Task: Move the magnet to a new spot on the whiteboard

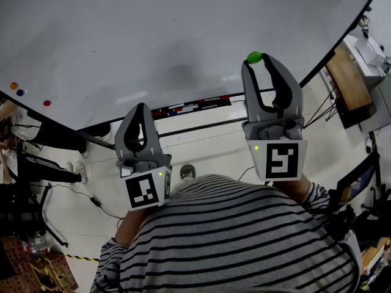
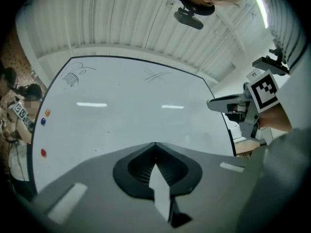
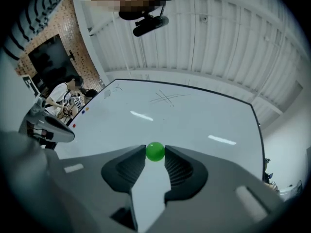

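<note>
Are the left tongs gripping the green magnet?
No, the left tongs are shut together on nothing; the green magnet sits pinched between the tips of the right tongs.

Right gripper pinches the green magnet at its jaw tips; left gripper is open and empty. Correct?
Not quite. The left gripper is not open: the left gripper view shows its jaws closed together, with nothing between them. The rest holds: the right gripper pinches the green magnet at its jaw tips.
</note>
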Available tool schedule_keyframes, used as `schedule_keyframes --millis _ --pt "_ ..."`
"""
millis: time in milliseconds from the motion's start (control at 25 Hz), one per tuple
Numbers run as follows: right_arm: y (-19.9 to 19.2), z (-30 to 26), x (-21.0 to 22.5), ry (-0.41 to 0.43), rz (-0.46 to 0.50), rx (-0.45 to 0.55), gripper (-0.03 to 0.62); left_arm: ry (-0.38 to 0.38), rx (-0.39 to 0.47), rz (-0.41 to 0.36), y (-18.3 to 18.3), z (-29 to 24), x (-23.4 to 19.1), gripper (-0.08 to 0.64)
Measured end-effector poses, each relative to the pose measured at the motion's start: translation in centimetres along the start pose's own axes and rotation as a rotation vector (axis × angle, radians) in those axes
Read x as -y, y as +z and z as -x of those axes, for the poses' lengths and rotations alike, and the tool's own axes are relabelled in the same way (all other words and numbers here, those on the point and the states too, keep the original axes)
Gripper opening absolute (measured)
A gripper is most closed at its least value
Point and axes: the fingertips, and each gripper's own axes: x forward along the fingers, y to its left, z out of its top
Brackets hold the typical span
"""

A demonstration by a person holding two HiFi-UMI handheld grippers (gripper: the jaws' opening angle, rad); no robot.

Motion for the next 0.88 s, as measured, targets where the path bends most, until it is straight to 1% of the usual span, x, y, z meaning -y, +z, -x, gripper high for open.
schedule_keyframes --millis 80,200,320,440,560,680,880 --pt "-0.3 1.9 0.3 0.018 -0.012 -0.016 0.123 0.008 -0.009 0.005 0.0 1.2 1.4 0.015" --pt "-0.5 4.3 0.8 0.04 -0.034 -0.039 0.124 0.015 -0.059 0.026 -0.8 3.0 3.4 0.015" --pt "-0.5 6.3 1.1 0.061 -0.049 -0.048 0.123 0.016 -0.079 0.017 -0.8 4.6 5.1 0.015" --pt "-0.3 7.4 1.1 0.082 -0.06 -0.047 0.124 -0.002 -0.079 -0.007 -0.3 5.4 6.3 0.015" --pt "0.2 8.1 1.0 0.095 -0.068 -0.035 0.124 -0.029 -0.087 -0.012 0.0 6.0 7.4 0.015" --pt "0.4 8.5 0.6 0.11 -0.068 -0.026 0.124 -0.032 -0.107 -0.025 -0.5 6.7 7.9 0.015" --pt "-0.3 8.1 -0.2 0.133 -0.081 -0.038 0.124 0.01 -0.122 -0.011 -1.1 7.1 7.2 0.015"
